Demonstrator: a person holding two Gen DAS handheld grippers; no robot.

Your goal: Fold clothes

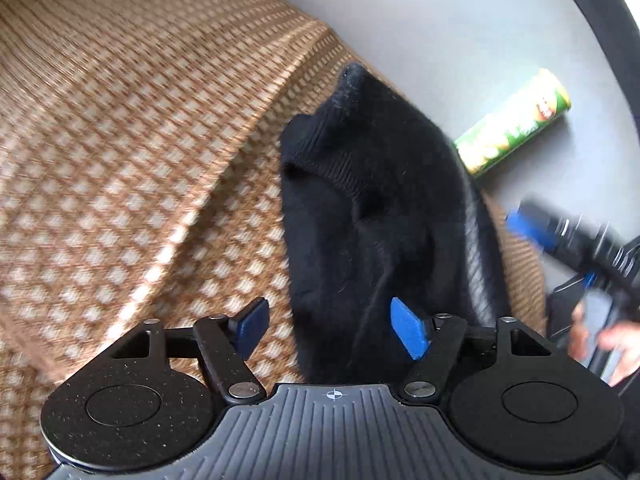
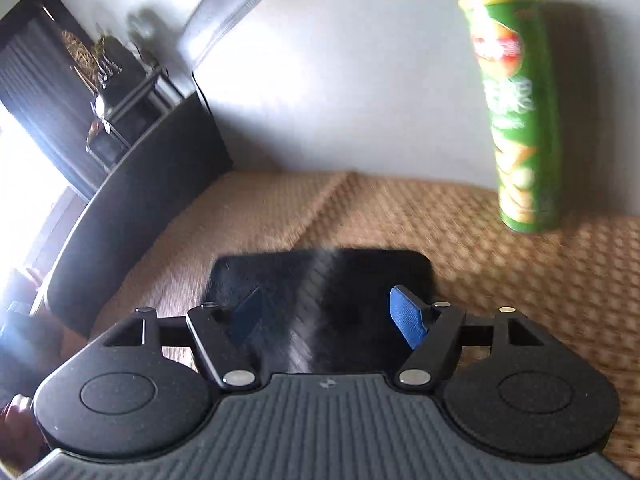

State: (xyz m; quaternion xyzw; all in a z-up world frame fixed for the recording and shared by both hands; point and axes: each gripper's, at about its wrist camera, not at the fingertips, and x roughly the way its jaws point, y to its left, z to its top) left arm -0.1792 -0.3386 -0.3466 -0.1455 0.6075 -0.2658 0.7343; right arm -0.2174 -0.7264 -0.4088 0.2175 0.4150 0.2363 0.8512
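A black knit garment (image 1: 380,208) with a ribbed edge lies rumpled on a tan woven mat (image 1: 120,140). My left gripper (image 1: 332,328) hovers over its near end with the jaws open and nothing pressed between the blue pads; the right pad (image 1: 408,332) is over the cloth. In the right wrist view the same garment (image 2: 320,276) shows as a flat dark rectangle on the mat (image 2: 520,288). My right gripper (image 2: 328,318) is open just above it, the pads apart. The right gripper (image 1: 532,228) also appears blurred at the right edge of the left wrist view, held by a person's hand (image 1: 612,344).
A green snack tube (image 2: 516,120) lies on the grey tabletop (image 2: 340,80) just past the mat's far edge; it is also in the left wrist view (image 1: 516,120). A dark chair back (image 2: 140,208) and a shelf with objects (image 2: 116,80) stand at the left.
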